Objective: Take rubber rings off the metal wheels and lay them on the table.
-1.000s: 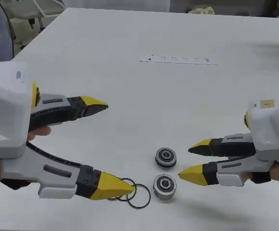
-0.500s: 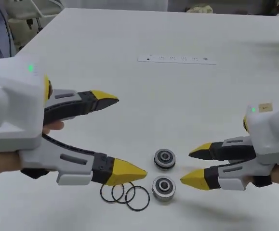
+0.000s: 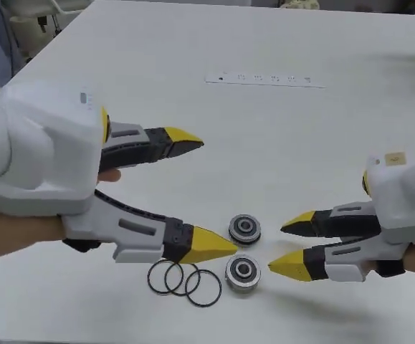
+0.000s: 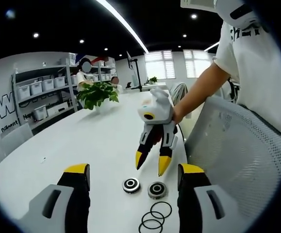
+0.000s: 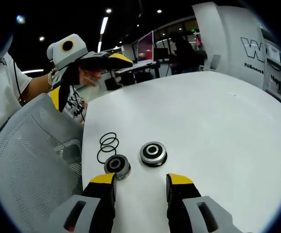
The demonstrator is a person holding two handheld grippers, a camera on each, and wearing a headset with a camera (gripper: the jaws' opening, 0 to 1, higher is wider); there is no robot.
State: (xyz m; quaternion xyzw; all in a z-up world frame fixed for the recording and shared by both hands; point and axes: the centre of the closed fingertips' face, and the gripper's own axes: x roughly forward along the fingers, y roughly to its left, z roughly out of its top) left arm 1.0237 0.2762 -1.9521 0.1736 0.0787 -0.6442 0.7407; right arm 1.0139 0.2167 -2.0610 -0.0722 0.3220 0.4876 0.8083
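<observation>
Two metal wheels lie side by side on the white table, the far wheel point(image 3: 245, 228) and the near wheel point(image 3: 243, 273). Three black rubber rings point(image 3: 184, 280) lie overlapping just left of the near wheel. My left gripper point(image 3: 216, 193) is open wide, its lower jaw hovering above the rings and its tip close to the wheels. My right gripper point(image 3: 277, 246) is open with a narrow gap, pointing at the wheels from the right, nothing held. The left gripper view has the wheels point(image 4: 143, 187), rings point(image 4: 154, 218) and right gripper point(image 4: 151, 164). The right gripper view has wheels point(image 5: 135, 159) and rings point(image 5: 107, 145).
A white power strip point(image 3: 264, 79) lies farther back on the table point(image 3: 300, 143). A potted plant point(image 4: 96, 93) stands at the table's far end. A grey mesh chair point(image 5: 28, 145) is at the near edge. Shelves with bins line the wall.
My left gripper has risen and moved right toward the wheels, uncovering the three rings. The right gripper has barely moved. Wheels and rings lie as before.
</observation>
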